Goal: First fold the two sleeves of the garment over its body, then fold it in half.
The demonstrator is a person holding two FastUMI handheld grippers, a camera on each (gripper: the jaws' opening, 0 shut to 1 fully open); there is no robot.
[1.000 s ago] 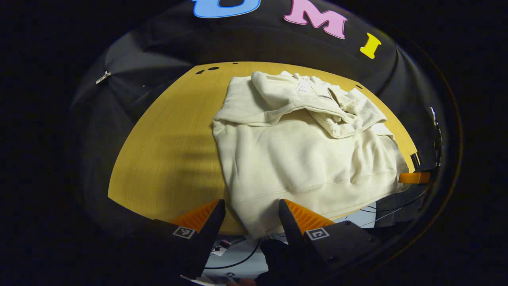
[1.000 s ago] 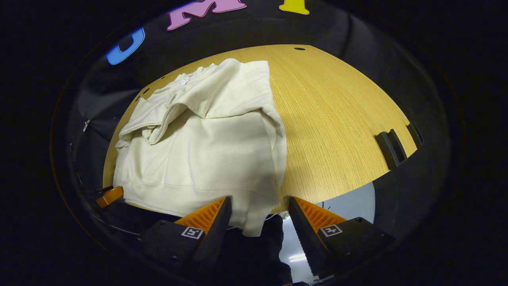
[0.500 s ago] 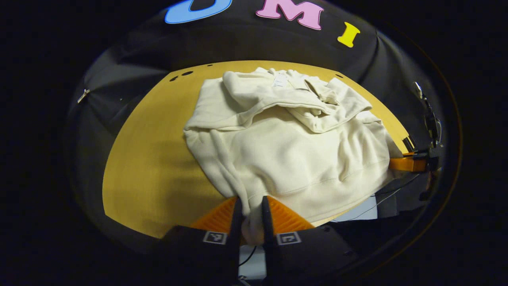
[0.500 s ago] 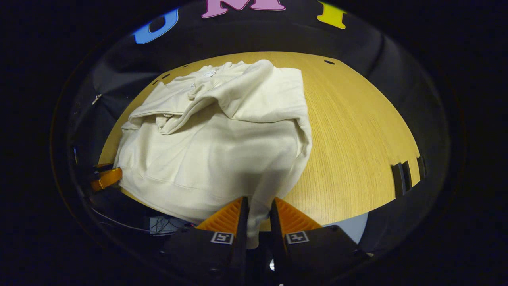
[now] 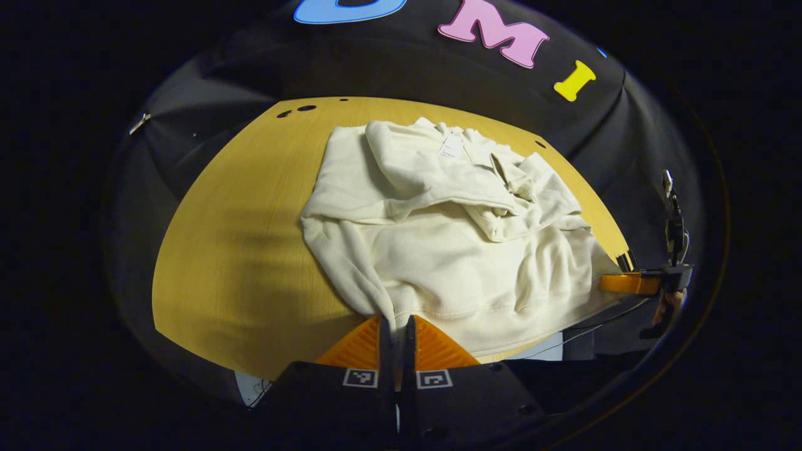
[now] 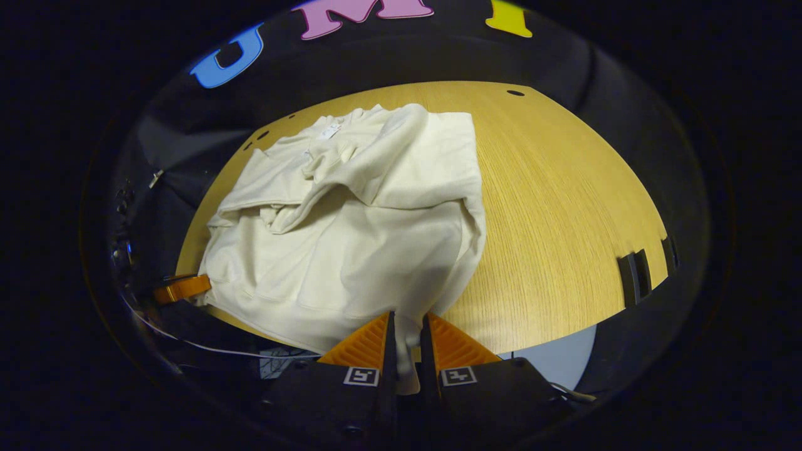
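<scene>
left gripper (image 5: 395, 326) clamped on garment's (image 5: 451, 238) near hem corner | right gripper (image 6: 408, 322) clamped on the opposite near hem corner, also seen at far right of left gripper view | cream garment lies on the table (image 5: 238, 238), hem over near edge | both sleeves (image 6: 376, 163) folded across chest, farther back
</scene>
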